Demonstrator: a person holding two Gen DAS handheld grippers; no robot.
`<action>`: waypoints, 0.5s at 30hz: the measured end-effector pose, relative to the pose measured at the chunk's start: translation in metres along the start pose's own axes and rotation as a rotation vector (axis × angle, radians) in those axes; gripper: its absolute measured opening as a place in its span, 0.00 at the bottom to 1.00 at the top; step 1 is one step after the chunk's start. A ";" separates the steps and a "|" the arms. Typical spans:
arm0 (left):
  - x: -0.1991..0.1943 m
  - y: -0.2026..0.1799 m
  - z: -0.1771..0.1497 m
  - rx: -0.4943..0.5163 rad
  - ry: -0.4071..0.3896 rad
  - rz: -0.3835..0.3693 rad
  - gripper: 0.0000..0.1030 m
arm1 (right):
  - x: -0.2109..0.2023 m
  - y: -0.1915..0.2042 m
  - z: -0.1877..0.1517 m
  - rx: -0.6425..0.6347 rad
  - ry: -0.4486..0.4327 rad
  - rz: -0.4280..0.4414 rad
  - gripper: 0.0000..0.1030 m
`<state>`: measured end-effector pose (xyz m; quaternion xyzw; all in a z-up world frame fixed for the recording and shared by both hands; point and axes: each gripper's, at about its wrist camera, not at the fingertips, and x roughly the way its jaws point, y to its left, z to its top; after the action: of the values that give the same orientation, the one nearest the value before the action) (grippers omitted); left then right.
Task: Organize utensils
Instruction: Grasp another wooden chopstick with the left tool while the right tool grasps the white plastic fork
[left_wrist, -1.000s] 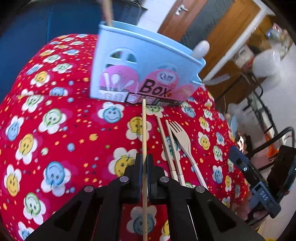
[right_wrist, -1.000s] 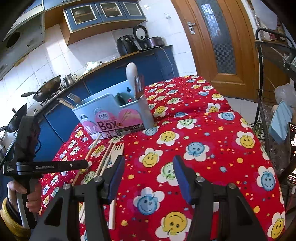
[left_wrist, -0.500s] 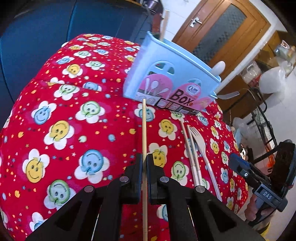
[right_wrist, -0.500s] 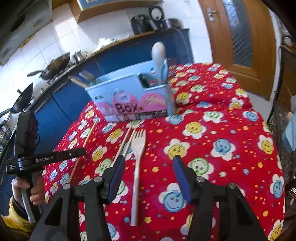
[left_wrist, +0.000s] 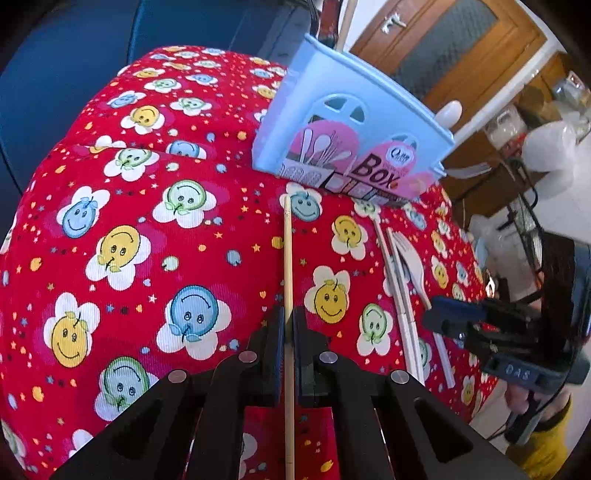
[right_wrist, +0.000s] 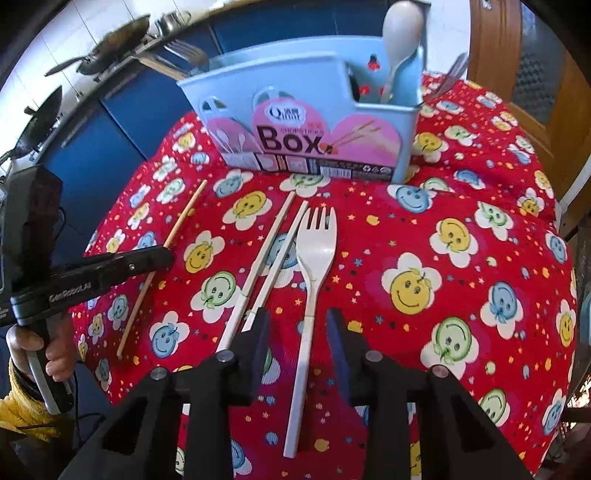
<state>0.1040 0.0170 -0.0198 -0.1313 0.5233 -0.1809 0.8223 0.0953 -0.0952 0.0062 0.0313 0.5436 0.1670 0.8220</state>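
Note:
My left gripper (left_wrist: 289, 326) is shut on a thin wooden chopstick (left_wrist: 288, 258), held over the red cloth with its tip toward the light blue utensil box (left_wrist: 351, 122). In the right wrist view the same chopstick (right_wrist: 177, 229) sits in the left gripper (right_wrist: 162, 256). My right gripper (right_wrist: 297, 326) is open, low over the handle of a white plastic fork (right_wrist: 314, 258). Two white chopsticks (right_wrist: 266, 258) lie just left of the fork. The box (right_wrist: 306, 122) holds a white spoon (right_wrist: 400, 33) and forks.
The table has a red cloth with smiley flowers (right_wrist: 461, 277). Blue kitchen cabinets (right_wrist: 110, 147) and pans (right_wrist: 110, 59) stand behind the table. A wooden door (right_wrist: 535, 74) is at the far right. The table edge drops off at left and right.
My right gripper has moved forward and down to straddle the fork handle. My left gripper has pulled back from the box, still shut on the wooden chopstick.

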 end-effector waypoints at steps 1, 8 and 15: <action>0.001 -0.001 0.001 0.008 0.010 0.003 0.04 | 0.002 -0.001 0.003 -0.001 0.018 -0.002 0.32; 0.008 -0.007 0.009 0.069 0.103 0.042 0.04 | 0.013 -0.003 0.019 -0.013 0.103 -0.007 0.26; 0.017 -0.014 0.021 0.114 0.181 0.078 0.04 | 0.019 -0.003 0.030 -0.038 0.154 0.007 0.24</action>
<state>0.1276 -0.0020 -0.0188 -0.0469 0.5890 -0.1896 0.7842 0.1295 -0.0884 0.0012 0.0045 0.6016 0.1822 0.7777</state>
